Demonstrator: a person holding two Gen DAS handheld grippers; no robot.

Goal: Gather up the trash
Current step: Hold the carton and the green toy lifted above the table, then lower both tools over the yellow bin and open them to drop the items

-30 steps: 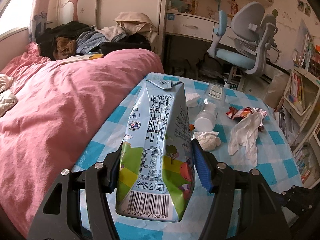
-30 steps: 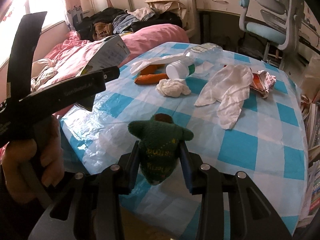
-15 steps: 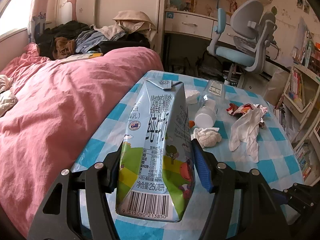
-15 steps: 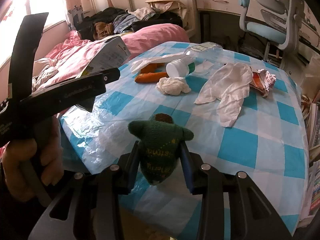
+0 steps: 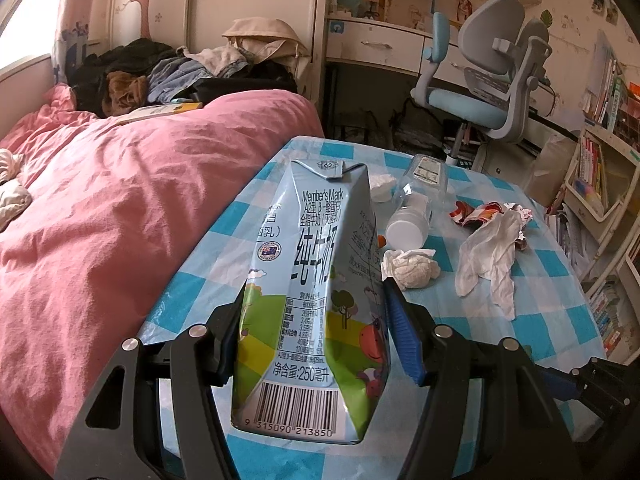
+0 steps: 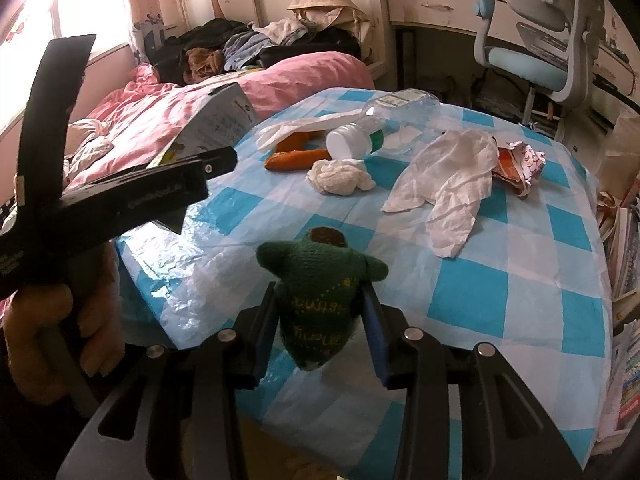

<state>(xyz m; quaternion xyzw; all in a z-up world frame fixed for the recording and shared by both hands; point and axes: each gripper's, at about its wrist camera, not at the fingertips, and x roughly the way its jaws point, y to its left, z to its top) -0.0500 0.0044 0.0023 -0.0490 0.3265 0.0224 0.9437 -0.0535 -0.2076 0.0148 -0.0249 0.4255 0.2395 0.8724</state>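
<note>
Carton (image 5: 316, 304) clamped in left gripper (image 5: 316, 344), knit toy (image 6: 320, 300) in right gripper (image 6: 320, 332), frame centre; next: drop both in a bin, none visible

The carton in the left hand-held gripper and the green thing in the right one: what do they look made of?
Milk carton: coated paperboard, it seems, slightly glossy, with printed artwork, a barcode and folded, creased seams. Green toy: knitted yarn, matte and fuzzy, with visible stitch rows and yellow stitching; what fills it cannot be told.
</note>
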